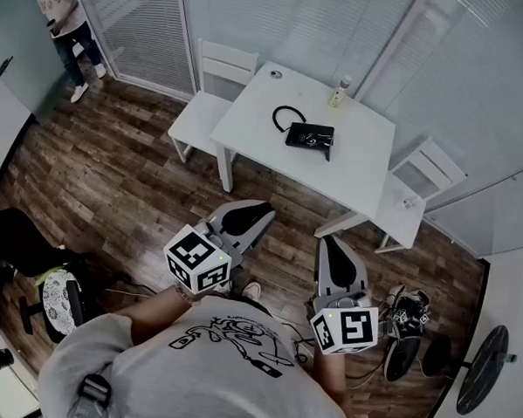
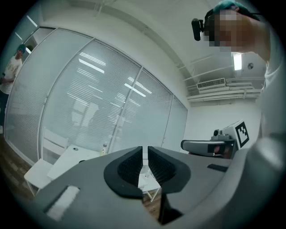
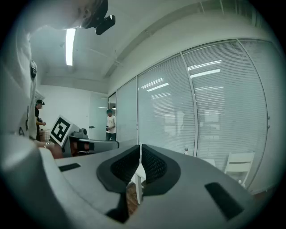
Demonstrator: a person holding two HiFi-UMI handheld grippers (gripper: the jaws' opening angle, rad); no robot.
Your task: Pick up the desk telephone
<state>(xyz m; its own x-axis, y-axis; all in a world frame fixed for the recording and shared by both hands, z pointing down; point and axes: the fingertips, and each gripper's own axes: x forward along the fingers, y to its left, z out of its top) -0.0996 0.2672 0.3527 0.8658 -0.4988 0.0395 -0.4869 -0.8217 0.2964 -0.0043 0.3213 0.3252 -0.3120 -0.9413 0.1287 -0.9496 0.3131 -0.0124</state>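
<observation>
The black desk telephone [image 1: 310,136] lies on the white table [image 1: 265,147] across the room, its cord looping to the left of it [image 1: 287,118]. Both grippers hang well short of the table, over the wooden floor, in front of the person holding them. My left gripper [image 1: 261,211] is shut and holds nothing; in its own view the pads [image 2: 133,165] meet with only a thin slit between them. My right gripper [image 1: 330,242] is shut and also holds nothing, its pads [image 3: 152,164] closed together. Each gripper shows in the other's view.
A small bottle [image 1: 338,92] stands at the table's far edge. White chairs [image 1: 217,83] [image 1: 415,199] flank the table. Glass walls with blinds run behind. A person [image 1: 66,19] stands far left. An office chair [image 1: 31,262] and shoes [image 1: 404,329] are on the floor nearby.
</observation>
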